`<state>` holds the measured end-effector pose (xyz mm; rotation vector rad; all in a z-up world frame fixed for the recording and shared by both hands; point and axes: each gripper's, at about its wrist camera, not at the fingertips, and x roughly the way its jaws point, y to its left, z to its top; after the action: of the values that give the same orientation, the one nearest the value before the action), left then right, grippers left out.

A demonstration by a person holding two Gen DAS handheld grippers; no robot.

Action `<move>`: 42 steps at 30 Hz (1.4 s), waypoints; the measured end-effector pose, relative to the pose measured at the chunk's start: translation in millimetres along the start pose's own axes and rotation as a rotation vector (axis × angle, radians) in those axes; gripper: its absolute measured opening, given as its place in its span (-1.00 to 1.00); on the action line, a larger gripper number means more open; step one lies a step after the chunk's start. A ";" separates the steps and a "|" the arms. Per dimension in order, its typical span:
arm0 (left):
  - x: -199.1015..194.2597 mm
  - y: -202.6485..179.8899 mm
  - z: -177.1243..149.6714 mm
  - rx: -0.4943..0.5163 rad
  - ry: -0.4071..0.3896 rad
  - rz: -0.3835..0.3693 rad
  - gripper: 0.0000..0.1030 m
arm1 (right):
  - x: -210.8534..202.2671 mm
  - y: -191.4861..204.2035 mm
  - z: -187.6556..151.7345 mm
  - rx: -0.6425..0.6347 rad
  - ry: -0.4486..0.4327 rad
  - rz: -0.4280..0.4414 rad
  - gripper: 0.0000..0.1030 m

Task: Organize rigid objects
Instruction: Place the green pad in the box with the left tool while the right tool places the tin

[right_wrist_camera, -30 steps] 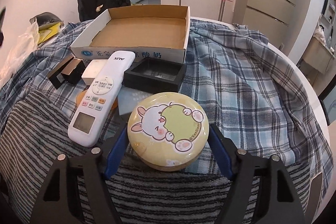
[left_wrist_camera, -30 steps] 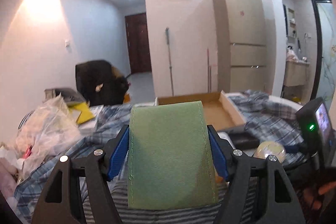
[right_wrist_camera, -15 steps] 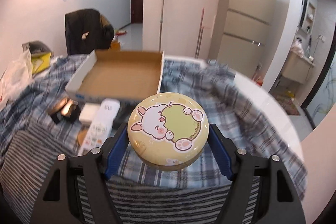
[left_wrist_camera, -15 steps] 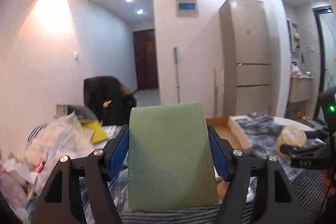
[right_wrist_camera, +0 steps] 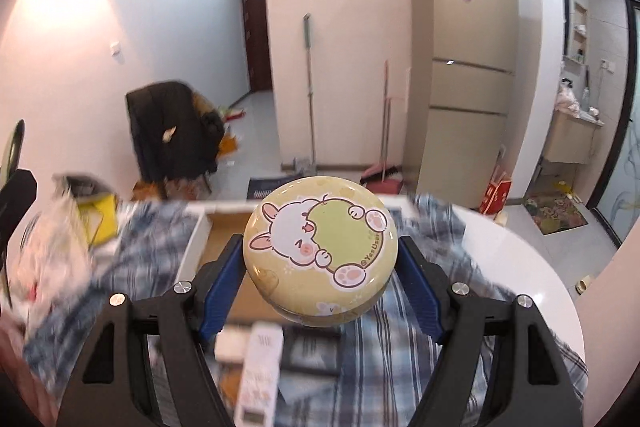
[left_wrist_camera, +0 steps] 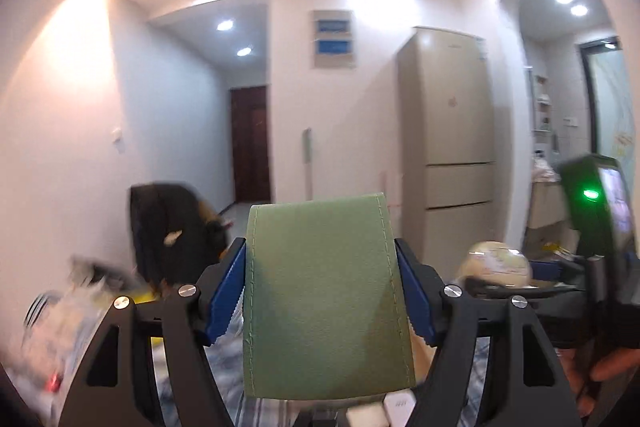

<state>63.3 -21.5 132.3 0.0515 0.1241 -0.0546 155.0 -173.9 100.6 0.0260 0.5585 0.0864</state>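
Two carries at once here, one thing per hand.

Left wrist view: the left tongs [left_wrist_camera: 320, 291] are pinching a green padded case [left_wrist_camera: 326, 303] by its two long side edges, held up off the surface with the room behind it. It looks like stitched faux leather over a stiff shell, so I'd guess light and rigid enough not to fold, with a bit of give and decent friction under the blue pads [left_wrist_camera: 224, 297]. Mid-length on the sides seems the right place to take it. Over to the right you can just catch the other tongs with the tin, blurred.

Right wrist view: the right tongs [right_wrist_camera: 320, 275] are clamped on a round yellow tin [right_wrist_camera: 320, 251] with a bunny sticker, gripped across its widest point and raised above the cardboard tray [right_wrist_camera: 224, 223] on the plaid cloth [right_wrist_camera: 436, 227]. Smooth curved metal, probably light and hard but slippery; grabbed off-centre it could squirt out, and a drop might dent it. A white remote [right_wrist_camera: 260, 367] lies near, below the tin, too blurred for detail.
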 end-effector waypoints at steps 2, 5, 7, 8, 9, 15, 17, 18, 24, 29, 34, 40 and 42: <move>11.1 0.4 -1.6 -0.012 -0.024 0.029 0.41 | 17.1 1.2 10.2 0.030 0.043 0.035 0.42; 37.5 7.6 -14.4 -0.060 0.003 0.027 0.41 | 38.8 -3.8 10.6 0.081 0.085 0.079 0.42; 57.0 11.5 -27.8 -0.064 0.036 0.025 0.41 | 51.6 -4.0 5.3 0.064 0.073 0.050 0.42; 68.2 11.8 -34.8 -0.049 0.059 0.027 0.41 | 58.6 -3.9 1.6 0.059 0.069 0.044 0.42; 80.6 12.1 -44.5 -0.033 0.087 0.032 0.41 | 65.4 -4.7 -1.2 0.058 0.070 0.047 0.42; 146.0 21.9 -104.2 -0.038 0.313 -0.009 0.41 | 121.3 -12.2 -28.6 0.059 0.196 0.041 0.42; 165.7 26.7 -121.5 -0.043 0.392 -0.004 0.41 | 133.0 -14.6 -34.9 0.075 0.231 0.065 0.42; 178.3 30.9 -131.7 -0.057 0.449 0.001 0.41 | 139.3 -12.2 -38.4 0.061 0.248 0.061 0.42; 202.2 43.6 -160.2 -0.114 0.598 -0.023 0.41 | 165.8 -2.7 -57.0 0.013 0.317 0.072 0.42; 207.5 41.3 -167.5 -0.104 0.628 -0.041 0.41 | 178.5 0.3 -67.8 -0.008 0.360 0.077 0.42; 212.4 37.1 -171.3 -0.111 0.617 -0.064 0.41 | 181.1 4.0 -71.1 -0.035 0.359 0.071 0.42; 212.7 29.6 -172.0 -0.063 0.618 -0.036 0.41 | 188.4 3.7 -73.5 -0.044 0.379 0.070 0.42; 213.6 27.2 -172.2 -0.049 0.623 -0.028 0.42 | 189.6 3.4 -73.7 -0.044 0.383 0.075 0.42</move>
<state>255.4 4.1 -63.8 0.0165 0.7485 -0.0619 275.8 -153.5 -61.8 -0.0127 0.9383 0.1788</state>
